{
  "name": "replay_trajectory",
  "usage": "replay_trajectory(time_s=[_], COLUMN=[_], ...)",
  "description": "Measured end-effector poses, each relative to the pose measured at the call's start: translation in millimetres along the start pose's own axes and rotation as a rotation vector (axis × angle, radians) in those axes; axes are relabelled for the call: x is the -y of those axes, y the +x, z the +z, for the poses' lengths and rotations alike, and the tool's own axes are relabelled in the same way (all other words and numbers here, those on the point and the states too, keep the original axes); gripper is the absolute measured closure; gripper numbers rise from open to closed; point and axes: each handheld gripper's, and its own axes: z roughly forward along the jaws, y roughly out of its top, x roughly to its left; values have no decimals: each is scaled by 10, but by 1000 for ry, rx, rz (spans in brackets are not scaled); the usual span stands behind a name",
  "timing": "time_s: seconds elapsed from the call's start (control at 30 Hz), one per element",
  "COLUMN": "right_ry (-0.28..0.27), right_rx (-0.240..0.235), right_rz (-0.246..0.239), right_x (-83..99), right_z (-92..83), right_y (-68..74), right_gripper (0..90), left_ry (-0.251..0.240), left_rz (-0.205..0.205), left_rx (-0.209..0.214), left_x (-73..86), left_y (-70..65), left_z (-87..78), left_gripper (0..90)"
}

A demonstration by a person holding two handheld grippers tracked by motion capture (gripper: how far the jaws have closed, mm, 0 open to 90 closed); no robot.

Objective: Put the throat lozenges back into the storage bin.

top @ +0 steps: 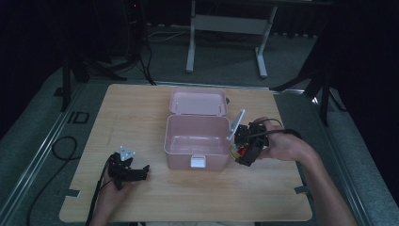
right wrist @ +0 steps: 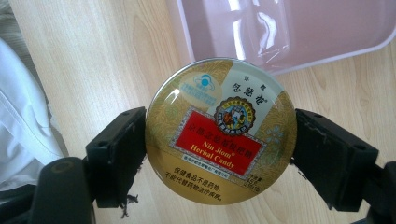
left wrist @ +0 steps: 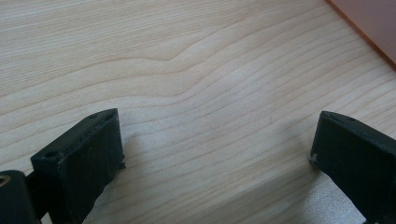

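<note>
Only the right gripper view makes the held item legible: the right gripper (right wrist: 219, 154) clamps a round gold candy tin (right wrist: 220, 130), red "Herbal Candy" label facing the camera, rim between both jaws. From above, it sits beside the open pink box (top: 196, 140), toward the table's (top: 141, 197) right edge. Near the front-left corner, the left gripper (left wrist: 217, 144) hovers with jaws spread, empty.

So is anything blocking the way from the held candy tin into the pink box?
Nothing visible does. The right gripper holds the candy tin just beside the pink box, whose lid is swung back and whose inside looks empty.
</note>
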Motion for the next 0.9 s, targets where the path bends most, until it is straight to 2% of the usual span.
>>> replay_trajectory(time_s=[0.67,0.9], right_ry=[-12,2], right_rx=[-18,-17], right_rz=[-3,-5], right_x=[-212,-263], right_z=[20,66], right_y=[-116,-145], right_gripper=[202,202], left_ry=[0,0], left_rz=[0,0], left_rx=[0,0], left_x=[0,0], left_y=[0,0], left_z=[0,0], left_gripper=[26,25])
